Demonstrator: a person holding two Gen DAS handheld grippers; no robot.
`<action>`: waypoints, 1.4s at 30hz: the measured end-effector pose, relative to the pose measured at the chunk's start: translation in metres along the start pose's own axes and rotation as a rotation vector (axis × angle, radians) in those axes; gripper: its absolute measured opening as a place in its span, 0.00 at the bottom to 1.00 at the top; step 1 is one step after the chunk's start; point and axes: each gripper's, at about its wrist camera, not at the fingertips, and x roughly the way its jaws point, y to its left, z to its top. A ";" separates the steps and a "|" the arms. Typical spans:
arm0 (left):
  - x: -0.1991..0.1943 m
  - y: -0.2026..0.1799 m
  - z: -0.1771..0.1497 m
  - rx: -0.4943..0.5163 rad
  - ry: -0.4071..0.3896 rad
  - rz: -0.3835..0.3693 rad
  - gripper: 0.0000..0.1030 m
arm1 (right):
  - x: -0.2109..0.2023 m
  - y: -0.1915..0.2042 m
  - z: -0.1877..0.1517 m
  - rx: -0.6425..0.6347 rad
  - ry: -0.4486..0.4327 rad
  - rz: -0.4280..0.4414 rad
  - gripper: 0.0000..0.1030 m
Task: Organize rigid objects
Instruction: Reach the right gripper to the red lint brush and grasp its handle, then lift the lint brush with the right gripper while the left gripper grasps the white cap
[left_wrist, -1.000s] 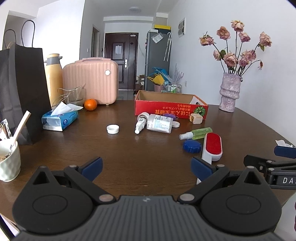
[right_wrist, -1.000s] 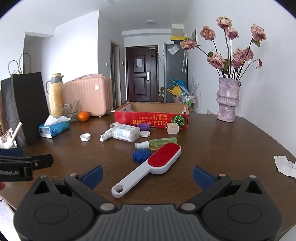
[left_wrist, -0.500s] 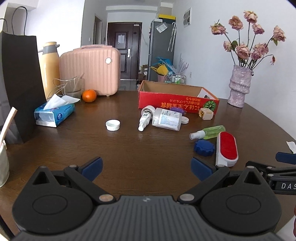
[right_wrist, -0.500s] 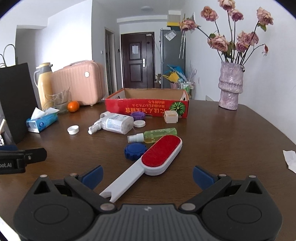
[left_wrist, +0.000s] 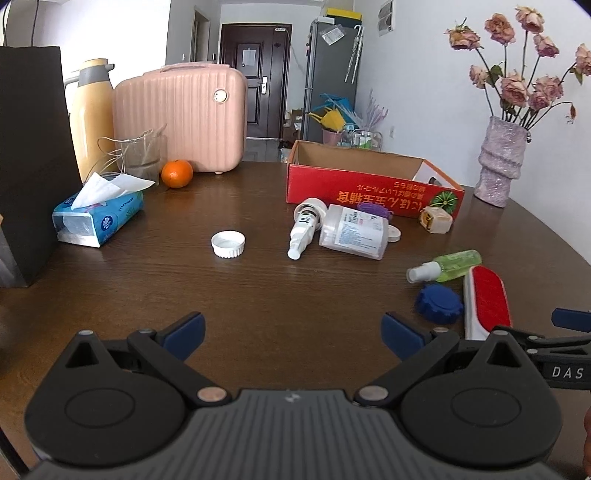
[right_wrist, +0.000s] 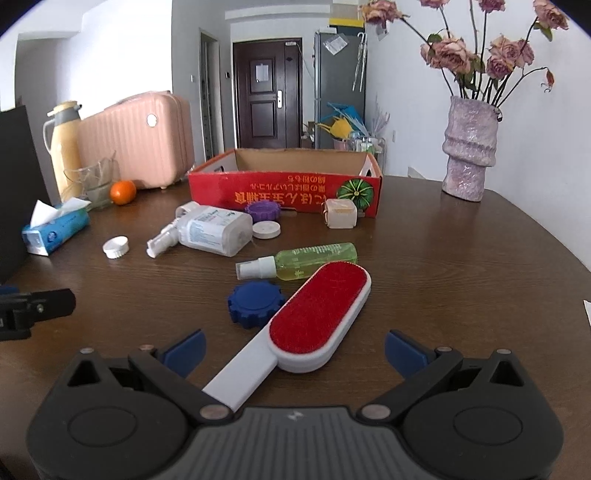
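Right wrist view is showing the right gripper (right_wrist: 293, 345) spread wide with nothing in its grasp, its blue fingertips (right_wrist: 184, 347) straddling the white handle of the lint brush (right_wrist: 317, 314), which is lying flat on the table (right_wrist: 461, 280) with its red pad up; that looks like lining up for a pick. Just beside the brush head, the blue cap (right_wrist: 255, 302) and green spray bottle (right_wrist: 306, 260) are sitting loose, and farther out the white bottle (right_wrist: 210, 230) and nasal spray (left_wrist: 304, 227) are waiting in front of the red cardboard box (right_wrist: 284, 188), likely the collecting place. Over on the left, the left gripper (left_wrist: 293, 332) is hanging wide open and empty above bare wood, well short of the white cap (left_wrist: 228, 243), probably leaving room.
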 end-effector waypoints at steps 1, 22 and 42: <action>0.003 0.001 0.002 -0.002 0.002 0.002 1.00 | 0.004 0.000 0.002 -0.003 0.007 -0.007 1.00; 0.032 0.033 0.023 -0.066 0.036 0.006 1.00 | 0.071 -0.007 0.014 0.014 0.145 -0.132 0.80; 0.038 0.037 0.033 -0.084 0.047 0.090 1.00 | 0.052 -0.052 0.008 0.140 0.036 0.031 0.53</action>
